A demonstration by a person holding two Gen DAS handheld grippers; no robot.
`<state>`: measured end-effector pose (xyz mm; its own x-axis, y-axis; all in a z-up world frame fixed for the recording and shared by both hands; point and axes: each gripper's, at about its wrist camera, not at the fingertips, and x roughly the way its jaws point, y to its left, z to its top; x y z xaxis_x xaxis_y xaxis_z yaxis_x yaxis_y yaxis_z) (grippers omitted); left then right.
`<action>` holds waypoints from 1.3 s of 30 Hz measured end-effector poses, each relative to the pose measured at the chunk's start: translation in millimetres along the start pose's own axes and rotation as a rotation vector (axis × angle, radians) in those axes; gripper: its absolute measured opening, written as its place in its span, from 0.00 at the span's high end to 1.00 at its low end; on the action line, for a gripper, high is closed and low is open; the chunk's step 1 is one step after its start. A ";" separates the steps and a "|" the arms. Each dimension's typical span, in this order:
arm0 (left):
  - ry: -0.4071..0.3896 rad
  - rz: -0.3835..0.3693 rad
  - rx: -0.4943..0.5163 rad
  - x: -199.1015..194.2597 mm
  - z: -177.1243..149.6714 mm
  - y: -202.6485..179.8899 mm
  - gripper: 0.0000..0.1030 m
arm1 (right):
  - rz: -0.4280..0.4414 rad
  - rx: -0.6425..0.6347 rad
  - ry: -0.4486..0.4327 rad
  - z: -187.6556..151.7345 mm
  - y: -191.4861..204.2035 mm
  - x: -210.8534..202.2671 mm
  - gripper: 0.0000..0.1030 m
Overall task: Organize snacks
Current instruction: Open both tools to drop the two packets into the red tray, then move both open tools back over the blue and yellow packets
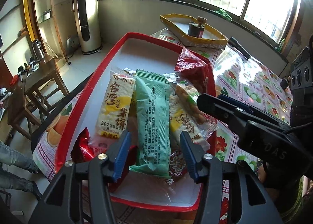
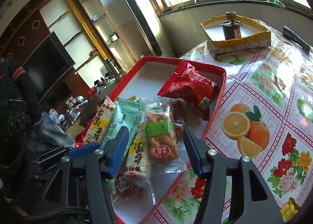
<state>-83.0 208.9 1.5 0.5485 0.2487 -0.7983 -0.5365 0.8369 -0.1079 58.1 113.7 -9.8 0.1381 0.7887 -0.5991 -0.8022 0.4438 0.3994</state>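
A red tray (image 1: pixel 109 63) on the table holds a heap of snacks. My left gripper (image 1: pixel 156 133) stands open astride a green packet (image 1: pixel 152 110), with gaps at both blue pads. Beside it lie a white-and-yellow rice cake packet (image 1: pixel 115 106) and a red packet (image 1: pixel 191 67) at the far corner. My right gripper (image 2: pixel 155 129) is open around a clear packet of twisted dough sticks (image 2: pixel 160 138), which its pads do not touch. A second rice cake packet (image 2: pixel 138 151) lies just left of that. One right finger (image 1: pixel 213 106) reaches in over the tray's right rim.
A yellow-edged box (image 2: pixel 234 46) with a dark can stands at the table's far side, and a black torch (image 2: pixel 297 38) lies right of it. The fruit-print tablecloth (image 2: pixel 254 106) spreads right of the tray. A wooden stool (image 1: pixel 43 79) and a person's legs (image 1: pixel 15 157) are at the left.
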 end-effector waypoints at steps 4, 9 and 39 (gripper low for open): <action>-0.024 0.007 0.007 -8.0 -0.8 -2.8 0.41 | -0.003 0.014 -0.021 -3.0 -3.9 -13.3 0.39; -0.030 0.000 0.020 -12.9 -1.8 -9.1 0.41 | -0.033 0.050 -0.044 -12.2 -22.3 -36.0 0.36; 0.072 -0.243 0.274 -18.5 -43.7 -132.1 0.34 | -0.284 0.297 -0.137 -97.4 -139.5 -165.4 0.28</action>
<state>-50.2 72.4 4.7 0.5872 0.0001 -0.8094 -0.1992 0.9693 -0.1444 90.7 -120.1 -34.1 0.4215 0.6579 -0.6241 -0.5220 0.7388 0.4263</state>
